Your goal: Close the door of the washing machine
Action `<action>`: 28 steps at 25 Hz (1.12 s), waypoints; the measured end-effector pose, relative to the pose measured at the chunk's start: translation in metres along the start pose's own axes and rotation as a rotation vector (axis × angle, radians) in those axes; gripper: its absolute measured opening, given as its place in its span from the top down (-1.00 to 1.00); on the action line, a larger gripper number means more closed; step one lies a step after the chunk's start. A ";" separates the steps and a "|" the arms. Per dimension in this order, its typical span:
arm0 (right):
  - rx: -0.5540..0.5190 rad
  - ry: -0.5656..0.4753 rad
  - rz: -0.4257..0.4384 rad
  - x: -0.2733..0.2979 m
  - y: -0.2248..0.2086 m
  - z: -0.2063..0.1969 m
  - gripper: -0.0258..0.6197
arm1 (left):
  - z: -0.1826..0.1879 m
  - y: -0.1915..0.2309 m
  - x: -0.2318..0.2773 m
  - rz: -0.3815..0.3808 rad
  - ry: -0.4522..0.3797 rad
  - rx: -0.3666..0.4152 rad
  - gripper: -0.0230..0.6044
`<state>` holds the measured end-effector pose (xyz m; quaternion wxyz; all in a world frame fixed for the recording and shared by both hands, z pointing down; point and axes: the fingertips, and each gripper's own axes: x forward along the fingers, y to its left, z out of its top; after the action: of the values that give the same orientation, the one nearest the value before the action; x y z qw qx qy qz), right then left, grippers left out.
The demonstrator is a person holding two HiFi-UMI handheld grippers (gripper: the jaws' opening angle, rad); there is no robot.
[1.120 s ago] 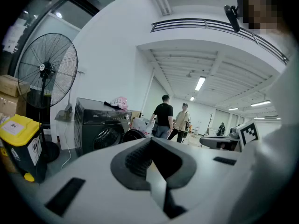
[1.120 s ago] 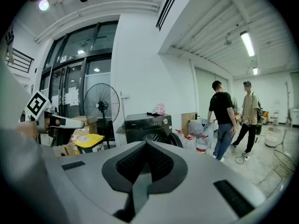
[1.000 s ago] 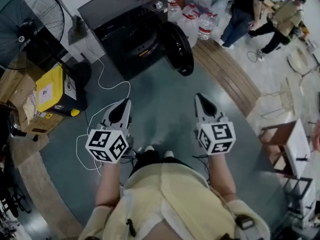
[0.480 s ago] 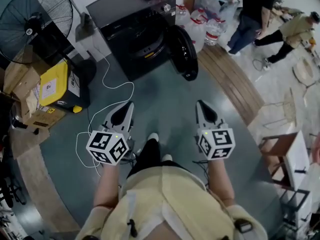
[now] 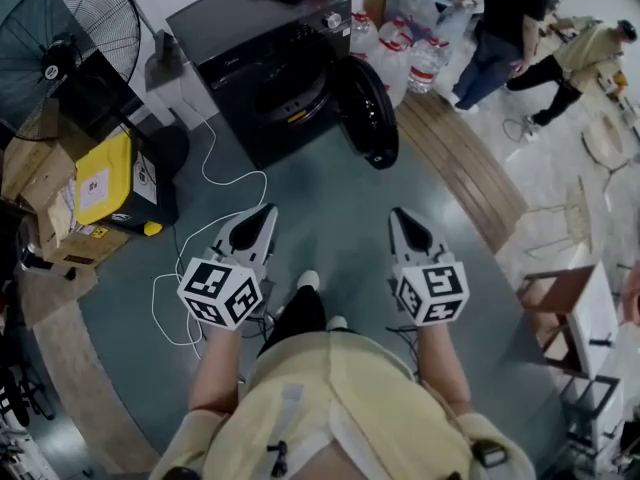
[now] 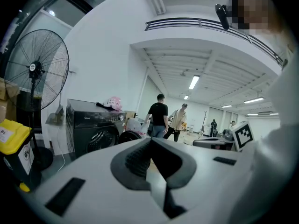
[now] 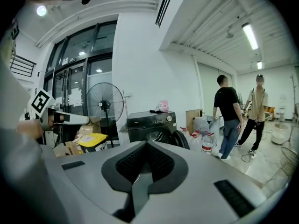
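The black washing machine stands at the far end of the grey floor. Its round door hangs open, swung out to the right of the drum opening. My left gripper and right gripper are held side by side, well short of the machine and pointing toward it. Both are shut with nothing between the jaws. In the left gripper view the machine lies ahead to the left. In the right gripper view the machine and its open door sit just above the jaws.
A standing fan, a yellow-lidded bin and cardboard boxes crowd the left. A white cable trails across the floor. Water bottles and two people are at the far right, a stool nearer.
I have taken a step toward the machine, and both grippers have been carried forward a little. Both stay shut. The people at the back have shifted.
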<state>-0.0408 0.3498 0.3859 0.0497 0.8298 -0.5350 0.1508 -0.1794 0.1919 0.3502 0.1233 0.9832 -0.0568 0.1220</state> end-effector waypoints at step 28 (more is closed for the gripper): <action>0.046 0.098 -0.145 0.155 -0.015 0.008 0.45 | 0.004 0.145 0.093 -0.089 0.100 -0.016 0.92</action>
<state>0.0341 0.2190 0.4264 0.0678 0.8589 -0.4669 0.1995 -0.1091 0.0439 0.4031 0.1391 0.9764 -0.0075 0.1650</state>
